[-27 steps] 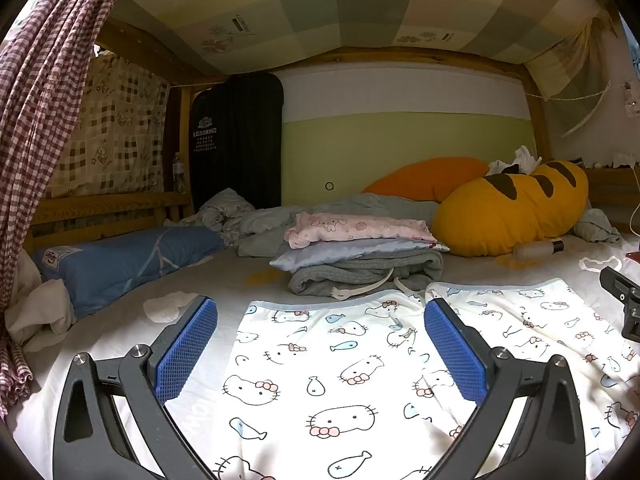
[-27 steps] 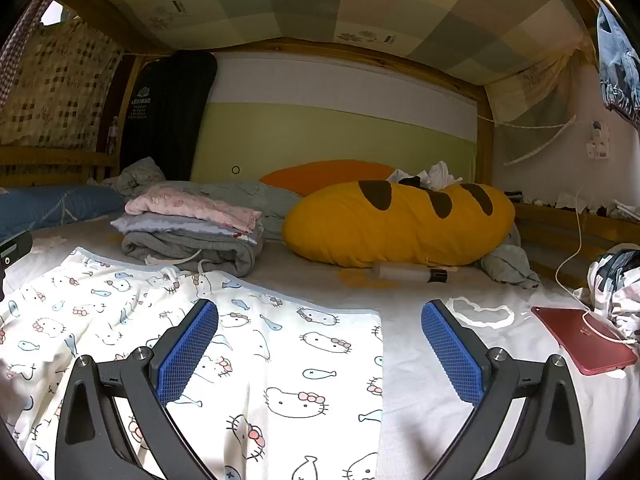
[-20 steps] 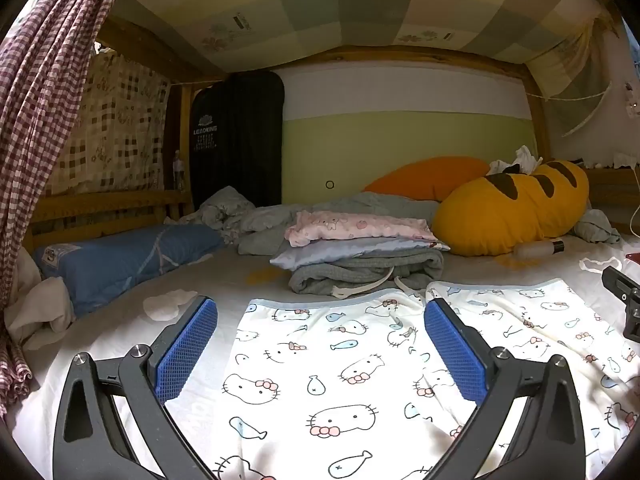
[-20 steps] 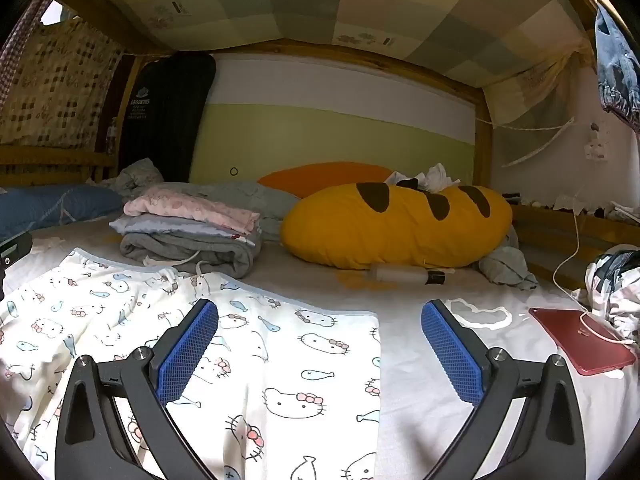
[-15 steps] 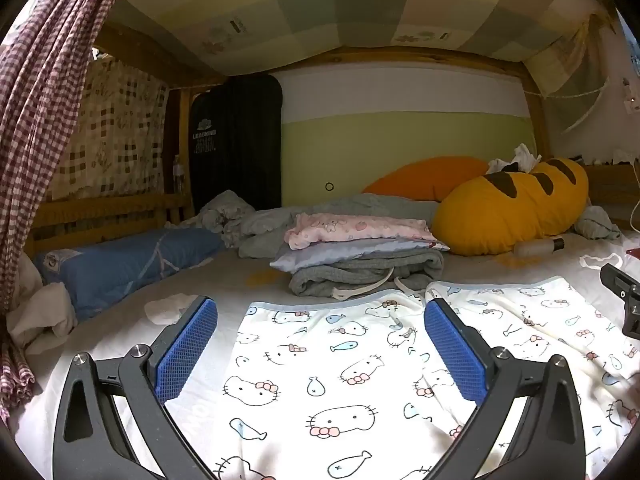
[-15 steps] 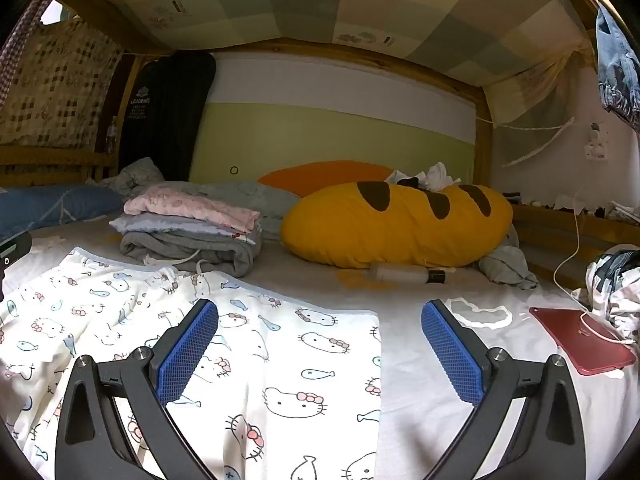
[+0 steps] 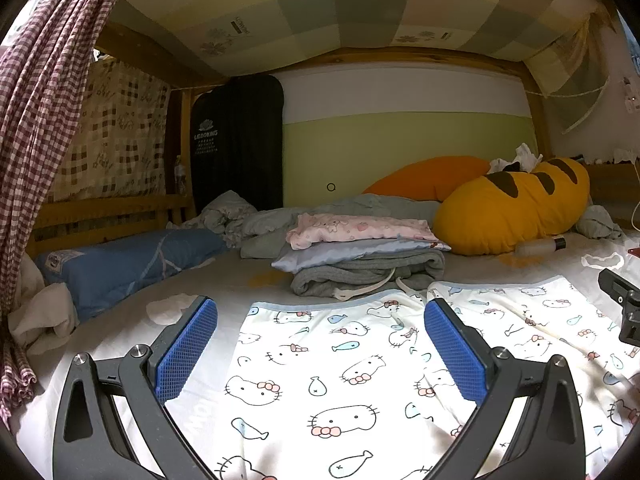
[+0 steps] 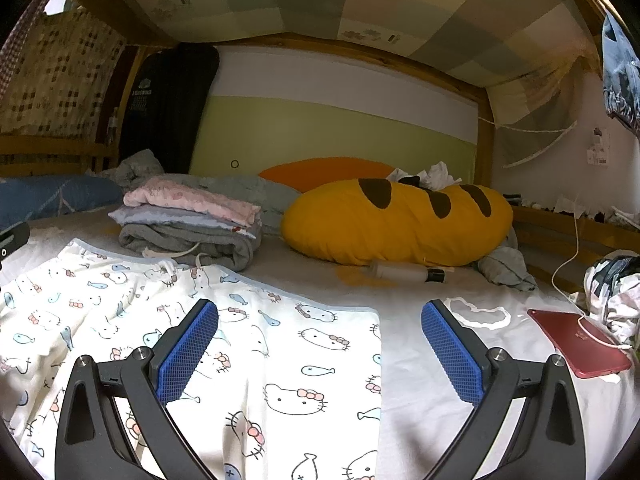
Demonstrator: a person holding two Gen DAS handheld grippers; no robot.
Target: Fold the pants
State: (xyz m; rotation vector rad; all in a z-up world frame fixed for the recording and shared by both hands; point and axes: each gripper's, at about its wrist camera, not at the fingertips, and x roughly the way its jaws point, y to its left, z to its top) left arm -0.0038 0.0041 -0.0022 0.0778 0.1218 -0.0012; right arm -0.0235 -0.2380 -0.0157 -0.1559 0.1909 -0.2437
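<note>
White pants printed with cat faces and fish (image 7: 344,364) (image 8: 132,320) lie spread flat on the bed, waistband toward the far side. My left gripper (image 7: 320,344) hovers open over their left part, blue pads wide apart, nothing between them. My right gripper (image 8: 320,344) is open too, above the pants' right edge (image 8: 376,356), its left pad over the cloth and its right pad over bare sheet. The right gripper's tip (image 7: 620,308) shows at the right border of the left wrist view.
Behind the waistband sits a stack of folded clothes (image 7: 368,260) (image 8: 192,220). A yellow bread-shaped pillow (image 8: 396,220), an orange pillow (image 7: 428,176) and a bottle (image 8: 404,272) lie beyond. A red tablet with cable (image 8: 580,348) is at right. A blue pillow (image 7: 124,264) and checked curtain (image 7: 36,120) are at left.
Both views have rocked slightly up and back; the pants and both open grippers stand as before.
</note>
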